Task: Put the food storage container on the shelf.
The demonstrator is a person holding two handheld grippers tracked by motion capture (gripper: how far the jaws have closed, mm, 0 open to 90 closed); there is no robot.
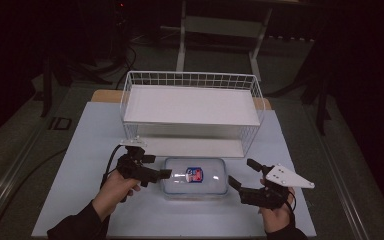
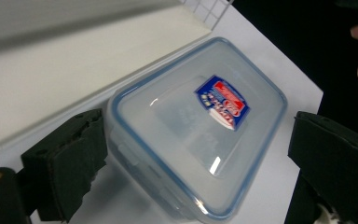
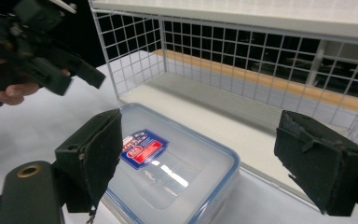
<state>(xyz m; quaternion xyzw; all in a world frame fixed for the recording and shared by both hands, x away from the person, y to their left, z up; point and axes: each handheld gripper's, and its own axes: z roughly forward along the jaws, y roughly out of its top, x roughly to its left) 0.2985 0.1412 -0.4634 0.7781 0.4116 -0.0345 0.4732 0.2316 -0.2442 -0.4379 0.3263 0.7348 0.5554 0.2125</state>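
I have both tools spread wide and holding nothing, the left tool [image 1: 166,173] and right tool [image 1: 241,175] flanking the lidded plastic box [image 1: 195,176] on the table [image 1: 80,150], which looks light, rigid and slick, so I'd pinch its short ends.

Clear lidded container [image 1: 195,176] — flat on table; blue-red label.
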